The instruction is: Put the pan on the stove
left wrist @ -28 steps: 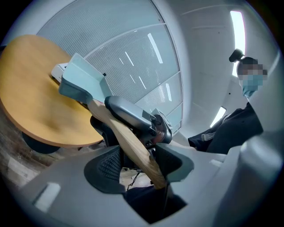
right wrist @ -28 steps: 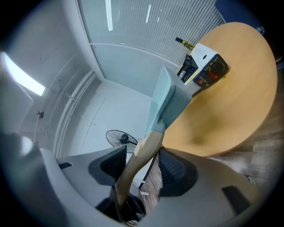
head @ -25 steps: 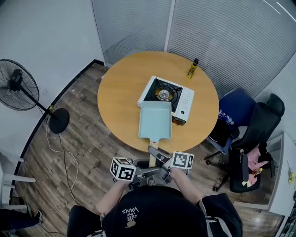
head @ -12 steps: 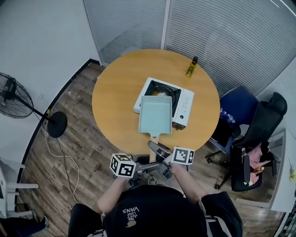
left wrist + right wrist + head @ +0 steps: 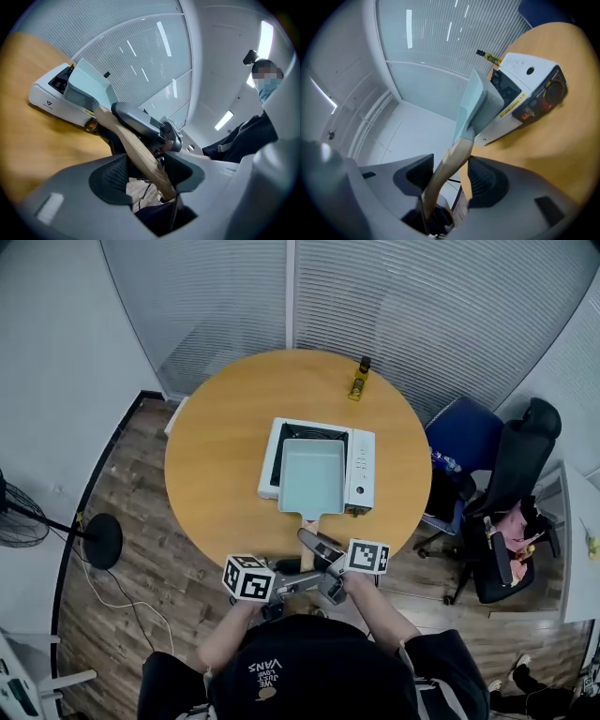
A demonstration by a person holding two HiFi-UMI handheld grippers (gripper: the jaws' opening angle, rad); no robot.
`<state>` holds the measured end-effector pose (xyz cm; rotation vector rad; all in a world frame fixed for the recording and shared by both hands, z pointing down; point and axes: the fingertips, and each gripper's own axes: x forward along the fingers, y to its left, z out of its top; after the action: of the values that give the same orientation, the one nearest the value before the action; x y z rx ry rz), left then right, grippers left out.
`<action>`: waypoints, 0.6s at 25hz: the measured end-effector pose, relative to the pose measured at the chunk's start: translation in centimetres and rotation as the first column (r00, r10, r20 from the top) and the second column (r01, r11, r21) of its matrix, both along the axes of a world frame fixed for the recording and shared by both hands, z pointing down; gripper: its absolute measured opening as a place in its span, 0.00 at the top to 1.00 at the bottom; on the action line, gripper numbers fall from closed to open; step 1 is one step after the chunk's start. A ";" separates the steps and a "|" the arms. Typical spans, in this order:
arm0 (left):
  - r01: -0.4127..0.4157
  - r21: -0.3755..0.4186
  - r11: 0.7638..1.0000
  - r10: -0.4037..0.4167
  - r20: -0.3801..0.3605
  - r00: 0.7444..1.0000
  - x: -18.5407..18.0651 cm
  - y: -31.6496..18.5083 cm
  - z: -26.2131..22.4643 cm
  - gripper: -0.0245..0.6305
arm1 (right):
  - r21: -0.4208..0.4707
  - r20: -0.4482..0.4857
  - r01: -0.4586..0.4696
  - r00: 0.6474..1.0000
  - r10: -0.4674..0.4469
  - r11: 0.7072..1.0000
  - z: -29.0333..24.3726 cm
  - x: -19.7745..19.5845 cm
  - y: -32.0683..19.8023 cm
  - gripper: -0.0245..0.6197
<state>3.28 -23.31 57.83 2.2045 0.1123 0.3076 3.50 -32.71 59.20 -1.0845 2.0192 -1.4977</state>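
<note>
A pale teal rectangular pan [image 5: 312, 474] lies over the burner of the white portable stove [image 5: 361, 470] on the round wooden table [image 5: 211, 460]. Its wooden handle [image 5: 310, 526] points back toward me, past the table edge. My right gripper [image 5: 317, 549] is shut on the handle, and my left gripper [image 5: 305, 579] is shut on the handle's end just behind it. In the left gripper view the handle [image 5: 136, 145] runs up between the jaws of the left gripper [image 5: 152, 173] to the pan [image 5: 89, 86]. In the right gripper view the right gripper [image 5: 447, 176] clamps the handle below the pan [image 5: 476, 101] and stove [image 5: 529, 86].
A small yellow bottle [image 5: 358, 382] stands at the table's far edge. A blue chair [image 5: 464, 442] and a black chair [image 5: 516, 512] crowd the right side. A floor fan's base [image 5: 103, 540] sits left. Glass partitions close off the back.
The pan has travelled forward from the stove's near edge until it covers the burner. Both grippers kept their hold on the handle and moved along with it.
</note>
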 end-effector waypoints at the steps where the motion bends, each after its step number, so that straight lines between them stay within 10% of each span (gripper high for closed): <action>1: -0.010 -0.001 1.000 0.010 0.002 1.000 0.0 -0.6 0.1 0.62 | 0.000 0.001 -0.009 1.000 0.009 1.000 0.1 0.1 -0.6 0.62; 15: -0.099 -0.024 0.995 0.099 0.010 0.995 0.9 -6.5 1.5 0.62 | -0.014 0.024 -0.121 0.992 0.121 0.993 1.7 1.9 -6.3 0.62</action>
<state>4.21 -29.82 59.37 2.1777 0.2183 0.3718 5.37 -39.05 60.90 -1.1660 1.8939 -1.4574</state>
